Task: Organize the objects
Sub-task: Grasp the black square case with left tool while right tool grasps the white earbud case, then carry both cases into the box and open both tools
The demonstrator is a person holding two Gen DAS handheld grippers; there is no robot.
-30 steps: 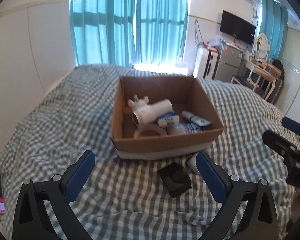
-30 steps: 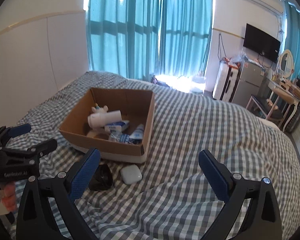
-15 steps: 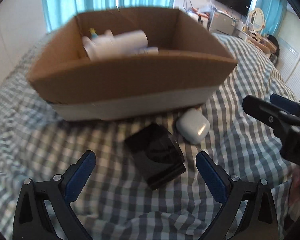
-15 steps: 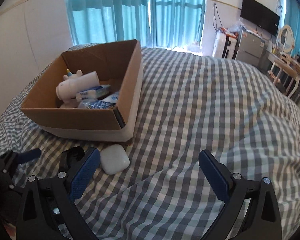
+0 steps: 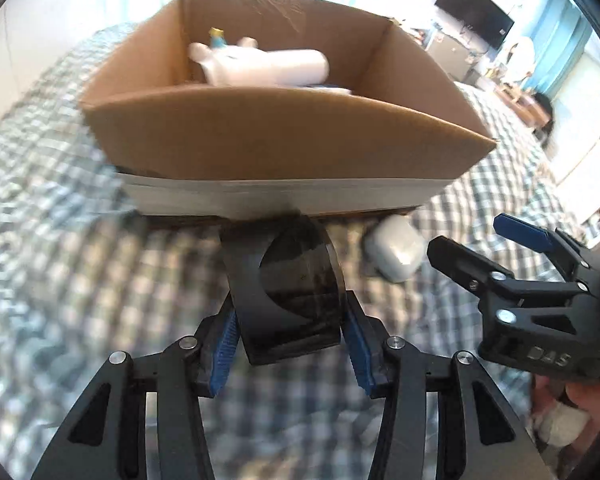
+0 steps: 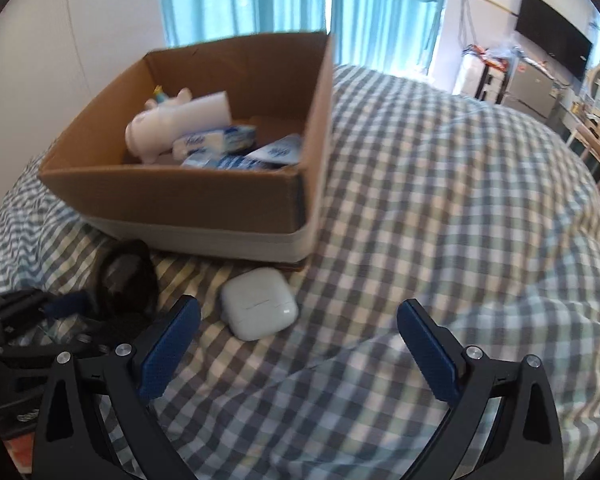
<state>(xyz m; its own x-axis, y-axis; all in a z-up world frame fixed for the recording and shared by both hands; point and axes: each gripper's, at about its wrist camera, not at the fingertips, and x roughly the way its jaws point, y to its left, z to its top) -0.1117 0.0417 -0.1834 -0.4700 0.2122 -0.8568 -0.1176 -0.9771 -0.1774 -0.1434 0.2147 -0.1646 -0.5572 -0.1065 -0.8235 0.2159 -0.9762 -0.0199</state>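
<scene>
My left gripper point(image 5: 288, 336) is shut on a glossy black box point(image 5: 288, 284), which sits on the checked bedspread just in front of the cardboard box point(image 5: 284, 140). The black box also shows in the right wrist view point(image 6: 126, 280), with the left gripper point(image 6: 66, 306) on it. A white earbud case point(image 6: 258, 304) lies on the bed in front of the cardboard box point(image 6: 180, 196), to the right of the black box; it also shows in the left wrist view point(image 5: 396, 248). My right gripper point(image 6: 296, 340) is open, just short of the case.
The cardboard box holds a white toy point(image 6: 168, 124), blue-and-white packets point(image 6: 220, 142) and other small items. The checked bedspread point(image 6: 440, 200) stretches to the right. Curtains, a TV point(image 6: 552, 48) and furniture stand beyond the bed.
Both grippers moved forward and down toward the bed. My left gripper closed on the black box. My right gripper came closer to the white case and stays open.
</scene>
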